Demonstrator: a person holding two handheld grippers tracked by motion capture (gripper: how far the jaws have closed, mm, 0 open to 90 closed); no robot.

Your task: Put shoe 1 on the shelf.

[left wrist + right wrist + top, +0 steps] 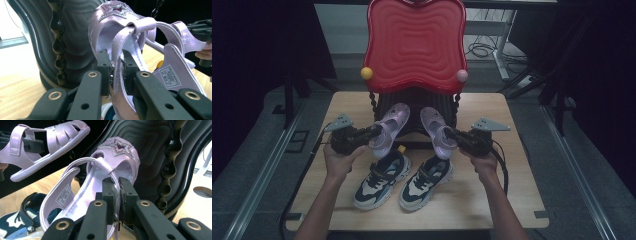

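The left tongs (115, 68) are clamped on the side strap of the left lilac sandal (130, 52), and the right tongs (116, 195) pinch the strap of the right lilac sandal (100, 182) the same way. A thin strap is probably the easiest part for narrow jaws to bite, and it lets each shoe hang free, toe pointing away. Both sandals are held in the air above the middle of the desk (492, 190), just in front of the red chair (414, 45) at its far edge. Below them a pair of dark sneakers (404, 180) sits side by side toward the near edge, so the lifted pair clears them.
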